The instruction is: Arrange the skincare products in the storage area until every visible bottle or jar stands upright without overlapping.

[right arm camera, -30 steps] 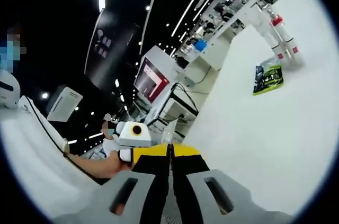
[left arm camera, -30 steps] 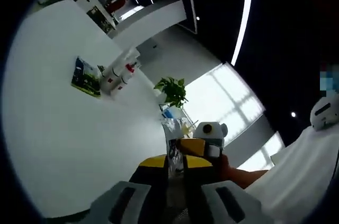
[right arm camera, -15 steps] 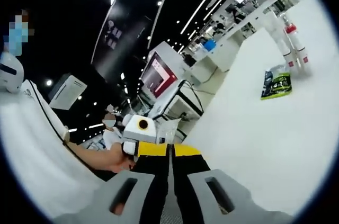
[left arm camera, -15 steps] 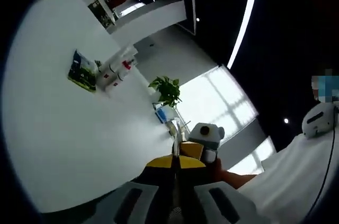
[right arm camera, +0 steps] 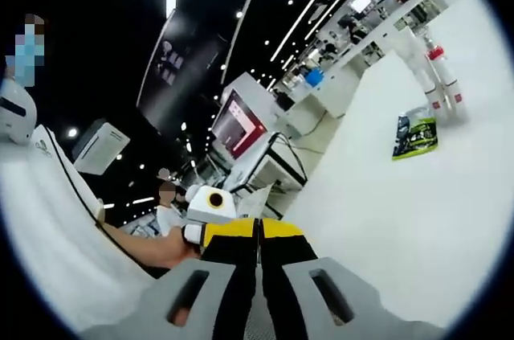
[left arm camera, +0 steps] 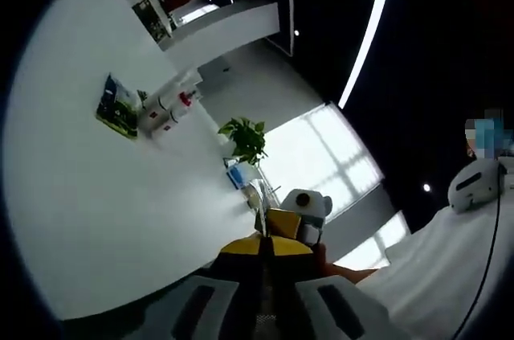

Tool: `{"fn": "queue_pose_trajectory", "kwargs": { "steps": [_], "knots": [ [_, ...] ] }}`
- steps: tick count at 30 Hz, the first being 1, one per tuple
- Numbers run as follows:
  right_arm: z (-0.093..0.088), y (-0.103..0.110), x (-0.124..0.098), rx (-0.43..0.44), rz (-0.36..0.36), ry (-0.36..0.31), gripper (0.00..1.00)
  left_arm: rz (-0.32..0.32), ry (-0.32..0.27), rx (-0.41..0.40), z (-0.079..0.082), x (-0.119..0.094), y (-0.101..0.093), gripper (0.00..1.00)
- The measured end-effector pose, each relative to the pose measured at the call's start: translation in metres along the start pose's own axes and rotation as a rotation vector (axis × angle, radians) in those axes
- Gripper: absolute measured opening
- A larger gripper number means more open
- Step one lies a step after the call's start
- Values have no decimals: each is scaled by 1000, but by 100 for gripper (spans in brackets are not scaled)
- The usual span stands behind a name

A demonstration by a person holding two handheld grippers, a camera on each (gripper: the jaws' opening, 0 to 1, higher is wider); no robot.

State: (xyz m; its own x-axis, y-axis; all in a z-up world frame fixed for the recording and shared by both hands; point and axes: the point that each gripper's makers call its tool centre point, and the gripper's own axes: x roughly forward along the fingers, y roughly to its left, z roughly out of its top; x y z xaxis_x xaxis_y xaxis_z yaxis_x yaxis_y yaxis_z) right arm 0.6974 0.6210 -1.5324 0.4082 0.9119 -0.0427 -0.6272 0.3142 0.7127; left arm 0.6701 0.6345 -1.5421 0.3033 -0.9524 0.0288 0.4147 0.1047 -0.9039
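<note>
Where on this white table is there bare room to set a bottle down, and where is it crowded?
The white table is bare between the left gripper and the green packet. It is crowded at the far side, where white bottles cluster beside the packet, and near the potted plant, where small items gather.

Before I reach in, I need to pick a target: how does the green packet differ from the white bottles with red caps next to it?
The green packet is flat and lies on the white table; the white bottles are tall and stand upright. The packet is green with dark print; the bottles are white with red caps and red marks. Both sit close together at the table's far side, well away from both grippers, whose jaws are shut on nothing.
</note>
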Motion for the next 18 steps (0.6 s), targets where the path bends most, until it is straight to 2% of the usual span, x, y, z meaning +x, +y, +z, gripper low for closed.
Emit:
{"fn": "queue_pose_trajectory", "kwargs": {
  "steps": [8, 13, 15, 17, 18],
  "knots": [
    [1, 0, 1, -17, 4, 0, 0, -7, -2, -27, 3, -1, 3, 1],
    [-5, -8, 1, -7, -26, 46, 2, 29, 21, -54, 0, -1, 8, 1],
    [-3, -10, 0, -83, -65, 54, 3, 22, 23, -59, 0, 0, 7, 1],
    [1, -18, -4, -174, -137, 38, 4, 16, 14, -71, 1, 1, 9, 1],
    [0, -20, -6, -212, -168, 57, 4, 24, 20, -83, 1, 0, 10, 1]
  ]
}}
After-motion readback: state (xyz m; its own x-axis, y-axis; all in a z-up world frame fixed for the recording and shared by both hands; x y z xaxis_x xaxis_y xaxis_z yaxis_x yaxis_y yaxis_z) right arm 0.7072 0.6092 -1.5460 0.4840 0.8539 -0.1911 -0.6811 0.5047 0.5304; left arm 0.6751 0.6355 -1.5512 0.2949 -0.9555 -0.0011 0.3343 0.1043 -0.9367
